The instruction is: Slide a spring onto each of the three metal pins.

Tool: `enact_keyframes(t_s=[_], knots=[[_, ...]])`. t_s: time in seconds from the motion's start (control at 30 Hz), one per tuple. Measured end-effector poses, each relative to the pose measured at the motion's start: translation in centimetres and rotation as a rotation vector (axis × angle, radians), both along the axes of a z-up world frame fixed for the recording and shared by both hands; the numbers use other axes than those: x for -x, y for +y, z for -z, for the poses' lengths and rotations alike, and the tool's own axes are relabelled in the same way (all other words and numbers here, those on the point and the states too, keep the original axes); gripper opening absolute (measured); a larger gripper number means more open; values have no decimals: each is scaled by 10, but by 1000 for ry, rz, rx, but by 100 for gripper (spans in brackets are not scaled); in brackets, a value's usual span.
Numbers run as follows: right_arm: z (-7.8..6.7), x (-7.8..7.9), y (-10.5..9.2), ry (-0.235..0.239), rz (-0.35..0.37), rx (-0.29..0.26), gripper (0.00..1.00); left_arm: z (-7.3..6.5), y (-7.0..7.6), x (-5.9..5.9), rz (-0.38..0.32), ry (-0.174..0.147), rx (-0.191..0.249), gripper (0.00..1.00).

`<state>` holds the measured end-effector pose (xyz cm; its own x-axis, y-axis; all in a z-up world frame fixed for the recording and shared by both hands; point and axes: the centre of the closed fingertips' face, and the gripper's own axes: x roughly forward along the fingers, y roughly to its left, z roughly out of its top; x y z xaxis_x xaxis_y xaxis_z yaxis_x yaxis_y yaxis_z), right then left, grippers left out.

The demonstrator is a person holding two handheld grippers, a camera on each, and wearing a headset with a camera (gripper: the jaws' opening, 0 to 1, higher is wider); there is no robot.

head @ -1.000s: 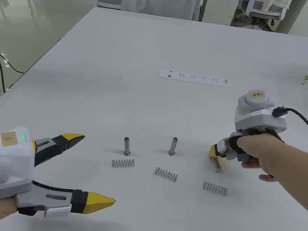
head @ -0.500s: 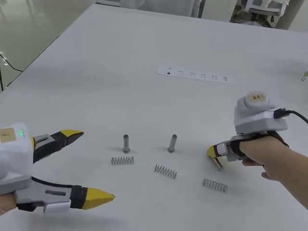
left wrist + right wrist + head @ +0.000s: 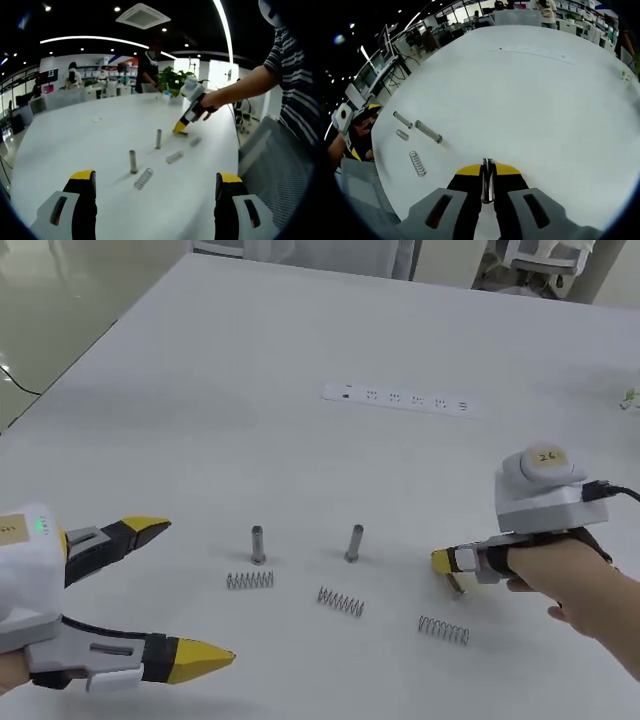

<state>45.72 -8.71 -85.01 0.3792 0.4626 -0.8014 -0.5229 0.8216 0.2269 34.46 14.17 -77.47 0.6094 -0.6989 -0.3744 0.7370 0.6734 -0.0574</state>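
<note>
Right hand-held gripper (image 3: 447,562) clamps a silver metal pin (image 3: 488,181); nearest steel coil spring (image 3: 443,630) lies crosswise at 6 o'clock; left hand-held gripper (image 3: 192,591) gapes.

My head view is bright and evenly lit from overhead. The white table (image 3: 300,360) looks almost washed out, and the left upright pin (image 3: 258,544) throws only a faint, soft shadow. The glossy floor (image 3: 60,290) at the upper left carries pale glare. In my left gripper view, light strips (image 3: 100,39) and spot lamps (image 3: 116,9) burn against a dark ceiling (image 3: 190,20). Both gripper views bow heavily toward their edges. In my right gripper view the far tabletop blows out to white, and the gripped pin (image 3: 488,181) shows a bright streak along its length.
</note>
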Motion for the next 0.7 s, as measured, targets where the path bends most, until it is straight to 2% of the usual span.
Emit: enact_keyframes(t_s=[0.27,0.7], knots=[[-5,-2,-3,-58,-38,-28,4,0,1,0,-2,1,-4,97],[-14,-2,-2,-127,-49,-73,4,-1,-2,0,0,-3,-9,97]])
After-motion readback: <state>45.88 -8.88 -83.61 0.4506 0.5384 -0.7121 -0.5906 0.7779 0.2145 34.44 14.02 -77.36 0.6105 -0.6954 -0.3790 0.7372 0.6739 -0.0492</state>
